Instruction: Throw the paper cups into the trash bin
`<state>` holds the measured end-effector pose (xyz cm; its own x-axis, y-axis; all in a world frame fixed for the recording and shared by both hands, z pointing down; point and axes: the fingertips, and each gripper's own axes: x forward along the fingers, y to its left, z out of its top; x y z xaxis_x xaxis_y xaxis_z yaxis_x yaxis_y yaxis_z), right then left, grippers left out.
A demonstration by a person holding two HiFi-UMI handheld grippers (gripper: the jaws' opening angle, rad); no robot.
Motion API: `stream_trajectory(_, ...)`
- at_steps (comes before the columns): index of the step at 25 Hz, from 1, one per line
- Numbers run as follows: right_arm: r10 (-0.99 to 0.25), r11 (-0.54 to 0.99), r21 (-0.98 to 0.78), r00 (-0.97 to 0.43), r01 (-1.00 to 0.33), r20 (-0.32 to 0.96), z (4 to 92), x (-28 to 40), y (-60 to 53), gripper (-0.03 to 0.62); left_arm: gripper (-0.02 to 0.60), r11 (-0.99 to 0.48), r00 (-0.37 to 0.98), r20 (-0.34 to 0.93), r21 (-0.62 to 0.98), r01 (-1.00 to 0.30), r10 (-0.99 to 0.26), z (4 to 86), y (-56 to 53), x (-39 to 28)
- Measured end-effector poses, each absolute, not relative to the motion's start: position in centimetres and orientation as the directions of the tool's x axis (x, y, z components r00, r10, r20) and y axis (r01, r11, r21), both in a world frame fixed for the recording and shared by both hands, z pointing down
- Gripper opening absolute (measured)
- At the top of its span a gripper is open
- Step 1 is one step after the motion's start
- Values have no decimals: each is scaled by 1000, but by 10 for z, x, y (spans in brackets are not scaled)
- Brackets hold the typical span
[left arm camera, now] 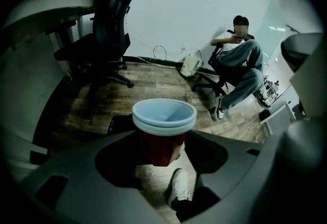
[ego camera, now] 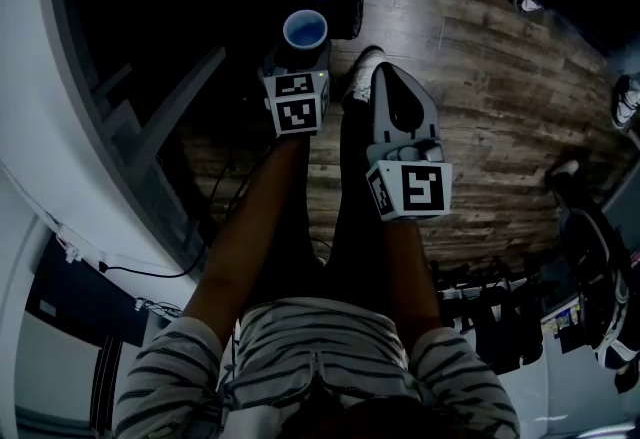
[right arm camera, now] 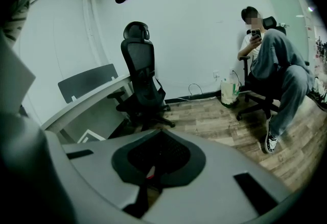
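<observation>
Left gripper (ego camera: 302, 51): clamps red paper cups (left arm camera: 163, 145) | right gripper (ego camera: 385, 77): closed

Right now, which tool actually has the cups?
The left tool. The stacked red cups sit upright, clamped between its jaws. The right tool has its jaws together and holds no cup.

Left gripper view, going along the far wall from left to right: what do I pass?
black office chair → white bag on the floor → seated person
</observation>
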<state>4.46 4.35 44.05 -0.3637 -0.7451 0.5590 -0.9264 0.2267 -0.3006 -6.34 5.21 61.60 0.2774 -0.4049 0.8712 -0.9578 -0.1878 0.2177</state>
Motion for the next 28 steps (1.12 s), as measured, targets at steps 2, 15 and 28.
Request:
stream_trajectory(2, -743, 224, -301, -362, -927, 563, 444, 45, 44, 9, 285, -192, 277, 875, 216, -957, -397, 624, 51, -64)
stream_trajectory(15, -729, 221, -309, -367, -925, 578, 458, 40, 50, 9, 285, -161, 284, 897, 242, -957, -339, 665, 50, -68)
stream_trajectory(28, -716, 216, -309, -366, -926, 595, 470, 38, 59, 11, 287, -140, 306, 907, 276, -951, -288, 697, 47, -65)
